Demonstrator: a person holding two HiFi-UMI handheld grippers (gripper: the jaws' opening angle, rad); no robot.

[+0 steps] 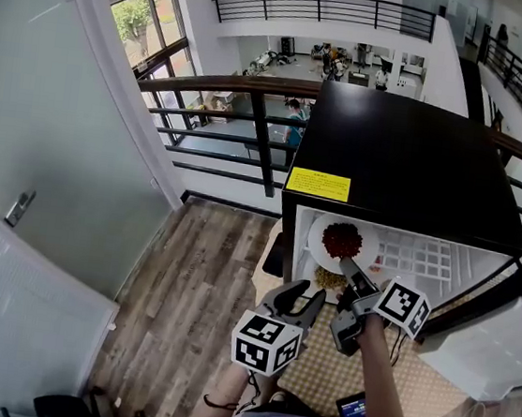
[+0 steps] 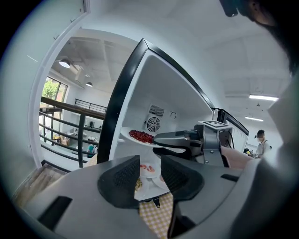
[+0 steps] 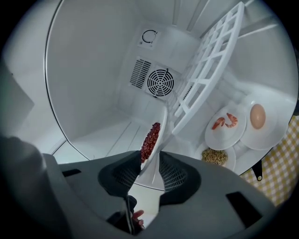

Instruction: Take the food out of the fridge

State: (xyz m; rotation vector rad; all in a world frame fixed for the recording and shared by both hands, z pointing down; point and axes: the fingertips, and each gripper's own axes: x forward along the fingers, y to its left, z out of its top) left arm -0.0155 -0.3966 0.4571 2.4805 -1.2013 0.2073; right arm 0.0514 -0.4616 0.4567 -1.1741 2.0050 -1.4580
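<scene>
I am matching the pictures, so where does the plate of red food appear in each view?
Head view: red-food plate, right of centre, at the fridge opening.
Left gripper view: centre, above the jaws.
Right gripper view: centre, edge-on between the jaws.
Shared landmark: the right gripper holding its rim.

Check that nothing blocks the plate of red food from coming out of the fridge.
Nothing visible does. The right hand-held gripper grips the plate of red food at its near rim, at the open front. The wire shelf stands to one side; the open left hand-held gripper hangs lower, outside the fridge.
</scene>
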